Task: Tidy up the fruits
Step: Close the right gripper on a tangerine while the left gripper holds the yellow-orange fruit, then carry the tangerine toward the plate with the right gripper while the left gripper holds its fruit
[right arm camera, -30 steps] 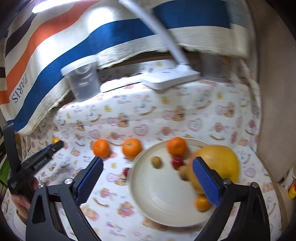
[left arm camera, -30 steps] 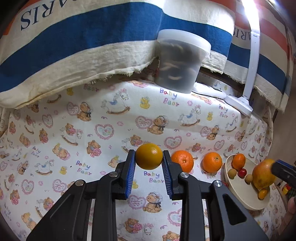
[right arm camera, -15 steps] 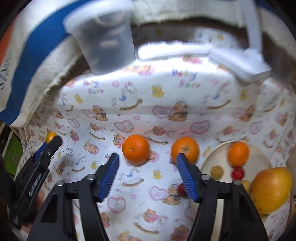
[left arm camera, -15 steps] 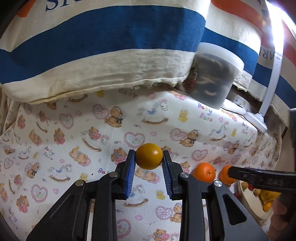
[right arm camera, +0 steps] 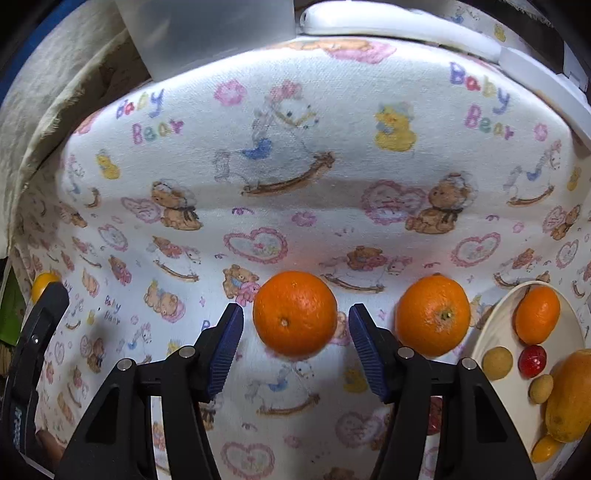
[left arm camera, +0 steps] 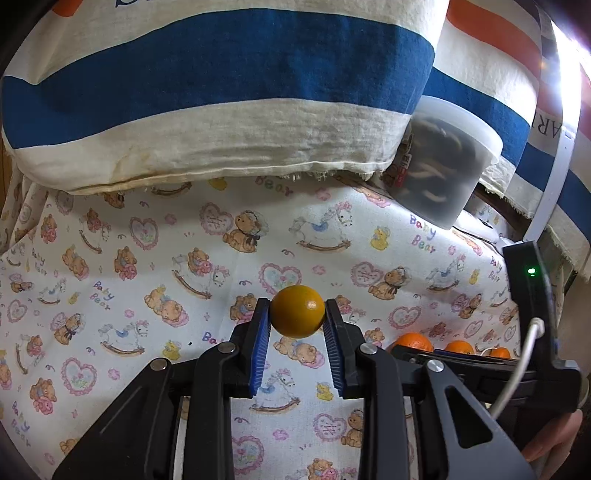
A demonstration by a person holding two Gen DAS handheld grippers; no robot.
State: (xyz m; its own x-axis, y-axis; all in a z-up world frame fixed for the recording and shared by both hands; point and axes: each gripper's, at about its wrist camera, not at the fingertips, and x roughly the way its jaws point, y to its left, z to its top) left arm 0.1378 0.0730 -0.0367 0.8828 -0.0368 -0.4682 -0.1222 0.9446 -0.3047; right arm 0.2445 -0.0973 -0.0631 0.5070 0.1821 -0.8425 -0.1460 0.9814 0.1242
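Observation:
My left gripper [left arm camera: 297,314] is shut on a small yellow-orange fruit [left arm camera: 297,311], held above the printed cloth; it also shows at the left edge of the right wrist view [right arm camera: 43,282]. My right gripper [right arm camera: 295,328] is open, its blue pads either side of an orange [right arm camera: 295,313] on the cloth, not touching it. A second orange [right arm camera: 432,314] lies to the right. A white plate [right arm camera: 487,332] at far right holds a small orange [right arm camera: 537,314], a red fruit [right arm camera: 532,361], two small tan fruits and a big yellow-orange fruit [right arm camera: 569,398].
A lidded plastic tub [left arm camera: 441,162] stands at the back against a striped blue and cream cloth [left arm camera: 221,74]. A white lamp base [right arm camera: 399,22] and its arm [left arm camera: 554,158] are at the back right. The right gripper's body [left arm camera: 480,376] is close beside my left one.
My right gripper has dropped low and forward from the plate to straddle the left orange. My left gripper has swung further left with its fruit still held.

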